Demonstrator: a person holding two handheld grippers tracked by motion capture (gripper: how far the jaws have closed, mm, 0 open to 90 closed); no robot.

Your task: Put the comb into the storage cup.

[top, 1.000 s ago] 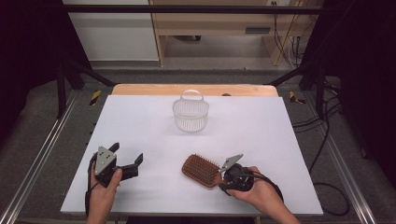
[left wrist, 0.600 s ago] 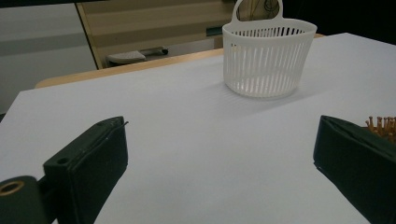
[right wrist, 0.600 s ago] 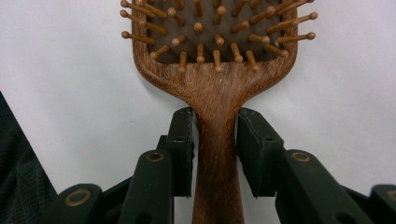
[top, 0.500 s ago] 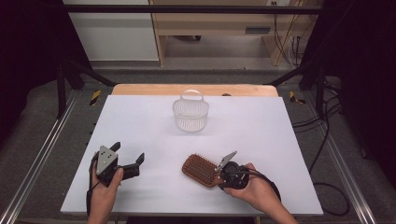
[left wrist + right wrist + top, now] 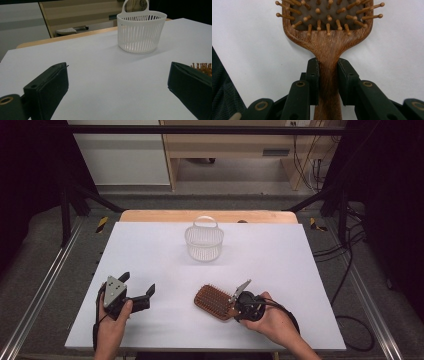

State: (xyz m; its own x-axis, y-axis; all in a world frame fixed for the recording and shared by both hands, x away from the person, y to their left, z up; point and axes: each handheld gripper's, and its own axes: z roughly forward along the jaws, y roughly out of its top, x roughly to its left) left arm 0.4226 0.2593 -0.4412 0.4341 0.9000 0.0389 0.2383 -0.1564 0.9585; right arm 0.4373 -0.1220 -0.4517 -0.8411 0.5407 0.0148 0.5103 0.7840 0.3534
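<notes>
While clamped on the hairbrush (image 5: pixel 327 32) handle, right gripper (image 5: pixel 328 72), bristles up.

Each claw is black with brass-ringed screw holes; the left claw (image 5: pixel 137 289) carries a grey triangular plate, the right claw (image 5: pixel 328 75) a black cable.

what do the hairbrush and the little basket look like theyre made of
Hairbrush: looks like wood with a matt finish; brown grain runs along the handle, and the round-tipped pins look wooden too, set in a dark pad.
Basket: probably moulded plastic, white and slightly translucent, with thin even slats and a loop handle.
</notes>
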